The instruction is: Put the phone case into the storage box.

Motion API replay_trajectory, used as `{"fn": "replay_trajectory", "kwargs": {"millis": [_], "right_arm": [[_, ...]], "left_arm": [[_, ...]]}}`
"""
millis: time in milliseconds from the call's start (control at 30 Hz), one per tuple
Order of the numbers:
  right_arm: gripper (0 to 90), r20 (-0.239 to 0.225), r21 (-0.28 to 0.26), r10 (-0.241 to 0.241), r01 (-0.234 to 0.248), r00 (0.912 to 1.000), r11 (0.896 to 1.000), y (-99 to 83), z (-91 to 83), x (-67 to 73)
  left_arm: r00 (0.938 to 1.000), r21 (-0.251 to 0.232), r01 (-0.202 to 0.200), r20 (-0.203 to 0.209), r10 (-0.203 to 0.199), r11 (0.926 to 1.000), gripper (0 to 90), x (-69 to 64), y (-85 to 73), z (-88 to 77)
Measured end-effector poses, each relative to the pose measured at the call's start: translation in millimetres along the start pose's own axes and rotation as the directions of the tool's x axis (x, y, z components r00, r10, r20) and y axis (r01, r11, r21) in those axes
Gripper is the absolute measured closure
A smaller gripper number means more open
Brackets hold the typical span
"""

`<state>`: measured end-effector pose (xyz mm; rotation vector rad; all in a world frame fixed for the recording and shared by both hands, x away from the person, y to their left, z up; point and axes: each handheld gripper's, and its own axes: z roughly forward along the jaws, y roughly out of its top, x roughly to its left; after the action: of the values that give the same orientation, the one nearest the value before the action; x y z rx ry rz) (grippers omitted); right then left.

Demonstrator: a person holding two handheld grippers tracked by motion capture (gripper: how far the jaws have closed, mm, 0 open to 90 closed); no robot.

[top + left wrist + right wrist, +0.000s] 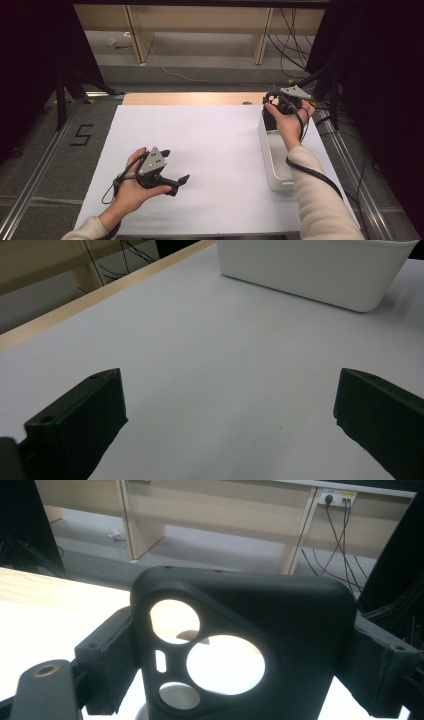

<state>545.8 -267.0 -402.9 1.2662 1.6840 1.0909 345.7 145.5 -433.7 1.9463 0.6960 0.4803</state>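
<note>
Left hand sat at about seven o'clock, wrist low, forearm entering from the bottom edge. Left gripper lay level, jaws spread wide (pointing toward three o'clock), nothing between them. Right arm stretched up to two o'clock; right gripper was clamped across a black phone case.

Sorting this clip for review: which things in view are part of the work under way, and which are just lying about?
Part of the work:
- black phone case, clamped between the right gripper jaws
- white bin, right under that gripper
- left gripper, jaws open, nothing between them, over the white table

Just about:
- floor marking "5"
- cables on the floor
- wooden shelving behind
</note>
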Motion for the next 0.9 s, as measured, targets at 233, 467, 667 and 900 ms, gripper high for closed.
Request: {"fn": "replay_trajectory", "kwargs": {"millis": [233,467,667,900], "right_arm": [[15.2,0.001,0.002,0.000,0.000,1.0000,1.000,-0.2,1.6,-0.1],[15.1,0.000,0.012,0.004,-0.004,1.0000,1.000,-1.9,4.0,-0.1],[15.1,-0.002,0.017,0.005,-0.005,1.0000,1.000,-2.7,6.0,-0.3],[15.0,-0.001,0.025,0.005,-0.005,1.0000,1.000,-3.9,8.1,-0.7]], "left_arm": [[1.0000,0.000,-0.001,0.001,0.001,1.0000,0.0,0.0,0.0,0.1],[1.0000,0.000,0.000,0.001,0.000,1.0000,0.0,0.1,0.0,0.2],[1.0000,-0.001,0.002,0.003,-0.002,1.0000,0.0,0.1,0.0,0.3],[1.0000,-0.001,0.002,0.003,-0.002,1.0000,0.0,0.2,0.0,0.2]]}}
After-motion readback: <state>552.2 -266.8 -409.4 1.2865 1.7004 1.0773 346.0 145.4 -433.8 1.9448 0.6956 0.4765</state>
